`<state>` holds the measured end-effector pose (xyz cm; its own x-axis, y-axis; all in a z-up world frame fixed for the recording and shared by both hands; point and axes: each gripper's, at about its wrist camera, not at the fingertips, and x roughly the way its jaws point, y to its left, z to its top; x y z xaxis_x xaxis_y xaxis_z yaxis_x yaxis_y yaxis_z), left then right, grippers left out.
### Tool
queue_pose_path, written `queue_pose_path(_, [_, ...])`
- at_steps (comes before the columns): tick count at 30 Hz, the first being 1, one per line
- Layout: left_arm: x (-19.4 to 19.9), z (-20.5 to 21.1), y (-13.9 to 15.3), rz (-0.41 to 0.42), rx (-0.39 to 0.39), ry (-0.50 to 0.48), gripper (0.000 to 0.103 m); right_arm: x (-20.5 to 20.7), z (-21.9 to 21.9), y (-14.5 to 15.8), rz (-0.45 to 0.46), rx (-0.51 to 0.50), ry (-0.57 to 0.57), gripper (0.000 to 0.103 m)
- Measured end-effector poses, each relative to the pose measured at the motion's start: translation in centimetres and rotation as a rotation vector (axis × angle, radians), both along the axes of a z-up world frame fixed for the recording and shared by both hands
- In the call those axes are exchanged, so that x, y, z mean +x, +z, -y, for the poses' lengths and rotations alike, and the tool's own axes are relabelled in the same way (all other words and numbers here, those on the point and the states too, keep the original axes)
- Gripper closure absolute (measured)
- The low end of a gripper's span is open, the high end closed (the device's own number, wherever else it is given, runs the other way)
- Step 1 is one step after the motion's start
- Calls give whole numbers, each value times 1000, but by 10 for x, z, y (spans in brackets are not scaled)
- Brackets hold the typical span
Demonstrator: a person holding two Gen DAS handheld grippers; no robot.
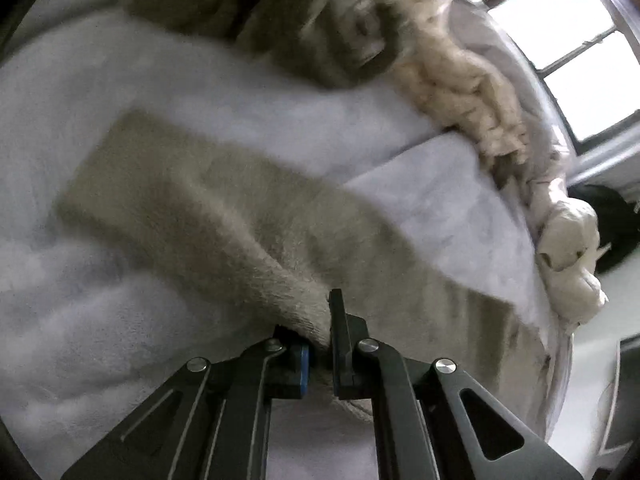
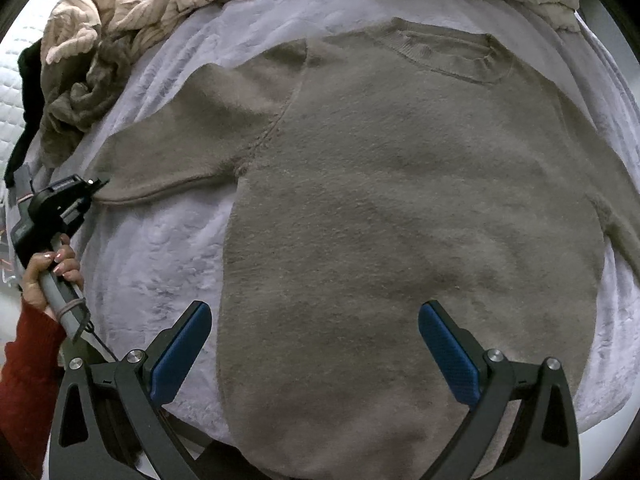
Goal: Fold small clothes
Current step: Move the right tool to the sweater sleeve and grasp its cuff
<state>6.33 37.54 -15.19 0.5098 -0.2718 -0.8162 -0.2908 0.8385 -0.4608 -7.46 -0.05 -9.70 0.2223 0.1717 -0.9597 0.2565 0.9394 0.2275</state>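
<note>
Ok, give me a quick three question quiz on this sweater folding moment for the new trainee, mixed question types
1. True or false: the right gripper is clamped on the sweater.
2. What does the left gripper hold? A) the collar B) the end of a sleeve C) the blanket
3. Fill in: the unfolded clothes pile lies beyond the sweater's ____ sleeve, as the right wrist view shows it.

Key: 1 false, its jaws stand open above the sweater; 2 B; 3 left-hand.

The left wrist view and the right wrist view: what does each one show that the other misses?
Only the left wrist view shows a window and the left gripper, jaws shut on the sleeve. Only the right wrist view shows the whole sweater, its collar, the open right gripper and the person's hand. Both show the sleeve, the pale blanket and the heaped clothes.
</note>
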Motion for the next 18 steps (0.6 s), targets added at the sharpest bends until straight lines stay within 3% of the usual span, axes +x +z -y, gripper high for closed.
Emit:
queue_pose_path(6, [-1,56,77,200,18,-131,95,-5,31,13,66,21,-15,0])
queue_pose_path(10, [-1,139,117,278,57,-281,95,-5,67,18,76,18,-47,0])
queue_pose_path(14, [-1,234,125,296,23,-434,95,-13,114,16,92,22,-113,0])
queue_pose_path(18, [-8,334,100,248,20,-590,95,-28,166,-3,66,24,-200,0])
